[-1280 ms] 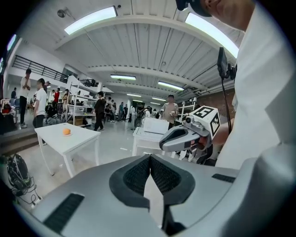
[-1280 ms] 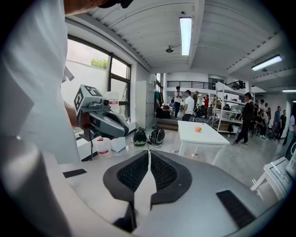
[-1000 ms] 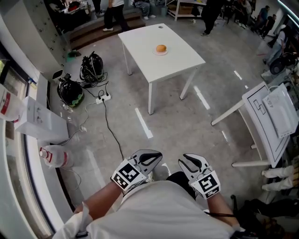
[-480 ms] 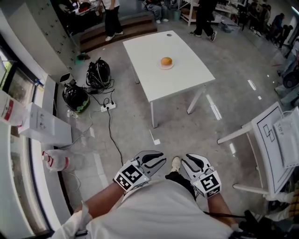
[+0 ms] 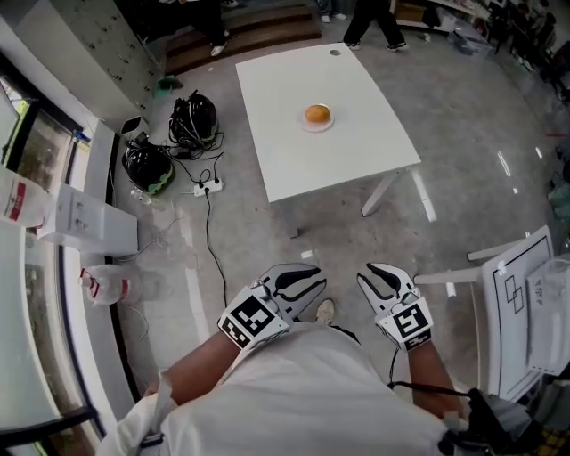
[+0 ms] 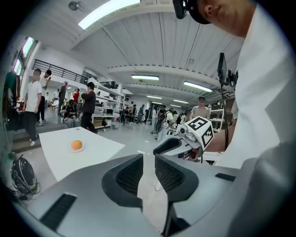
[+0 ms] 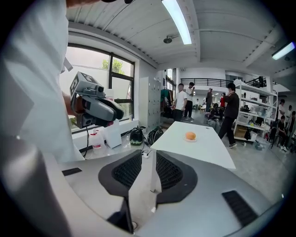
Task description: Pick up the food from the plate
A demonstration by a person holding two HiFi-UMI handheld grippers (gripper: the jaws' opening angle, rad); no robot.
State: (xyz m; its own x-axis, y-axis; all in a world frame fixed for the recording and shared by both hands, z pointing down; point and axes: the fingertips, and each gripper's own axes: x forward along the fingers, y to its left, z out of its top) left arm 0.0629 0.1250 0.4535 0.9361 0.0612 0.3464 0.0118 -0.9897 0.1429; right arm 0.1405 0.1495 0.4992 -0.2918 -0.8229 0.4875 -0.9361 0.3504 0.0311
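Note:
An orange round bun (image 5: 317,113) sits on a small plate (image 5: 317,126) in the middle of a white table (image 5: 294,151), far ahead of me. It also shows small as the bun (image 6: 77,145) in the left gripper view and the bun (image 7: 190,135) in the right gripper view. My left gripper (image 5: 305,280) and right gripper (image 5: 375,280) are held close to my body over the floor, well short of the table. Both the left gripper (image 6: 148,163) and the right gripper (image 7: 149,161) have their jaws a narrow gap apart with nothing between them.
Two dark helmets (image 5: 148,168) and a power strip (image 5: 207,187) with cables lie on the floor left of the table. White boxes (image 5: 85,227) and a jug (image 5: 105,287) stand along the left wall. A white board on legs (image 5: 517,303) is at the right. People (image 5: 374,25) stand beyond the table.
The table with the bun has come nearer and lower in the head view as I move toward it. The grippers have spread slightly apart; their jaws look unchanged.

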